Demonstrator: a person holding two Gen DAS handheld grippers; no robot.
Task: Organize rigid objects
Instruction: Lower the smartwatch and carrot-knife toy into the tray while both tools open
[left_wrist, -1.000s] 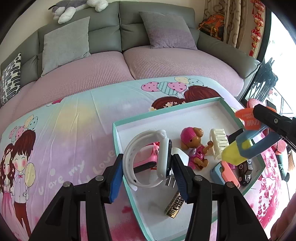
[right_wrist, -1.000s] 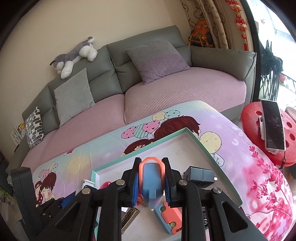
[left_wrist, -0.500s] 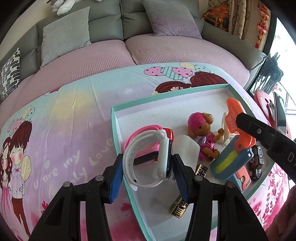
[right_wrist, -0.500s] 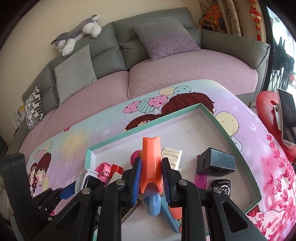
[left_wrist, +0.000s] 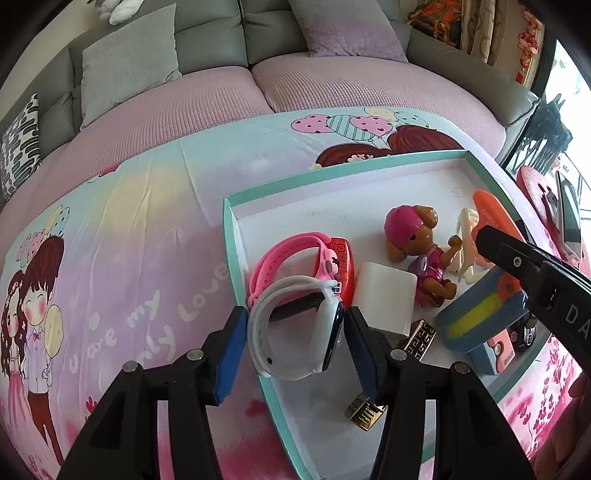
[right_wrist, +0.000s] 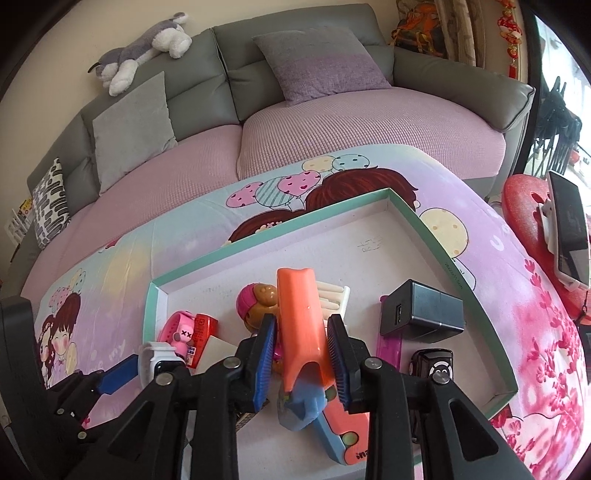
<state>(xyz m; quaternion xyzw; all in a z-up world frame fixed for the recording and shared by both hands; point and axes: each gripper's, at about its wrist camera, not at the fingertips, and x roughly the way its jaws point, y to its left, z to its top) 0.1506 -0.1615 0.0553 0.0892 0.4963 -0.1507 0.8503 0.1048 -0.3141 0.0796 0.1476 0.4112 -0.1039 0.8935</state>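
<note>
1. One shallow tray (left_wrist: 229, 236) with a teal rim and white floor lies on the desk, on a cartoon-print cloth (left_wrist: 122, 229); it holds everything below.
2. In its near-left corner lie a pink watch (left_wrist: 284, 251) and a red tag (left_wrist: 341, 258), with a white block (left_wrist: 384, 295) just beside them.
3. Toward the middle sits a dog figure (left_wrist: 417, 243) in a pink cap, with a cream hair clip (right_wrist: 334, 297) behind it.
4. On the right stand a black charger (right_wrist: 421, 310) and a small black toy car (right_wrist: 432, 363); two gold-patterned pieces (left_wrist: 419, 338) lie near the front.
5. The orange-and-blue peeler (right_wrist: 301, 332) stands between the fingers of the right tool (right_wrist: 301, 360), its blue end resting on a blue-and-orange case (right_wrist: 343, 435). The jaws have just been opening, and there is a gap between the pads and the peeler, so it is released.
6. The white watch (left_wrist: 295, 332) sits at the tray's left rim, between the fingers of the left tool (left_wrist: 291, 350). The jaws stand about half open; the right pad lies at the watch face, while the left pad stands slightly clear of the strap.
</note>
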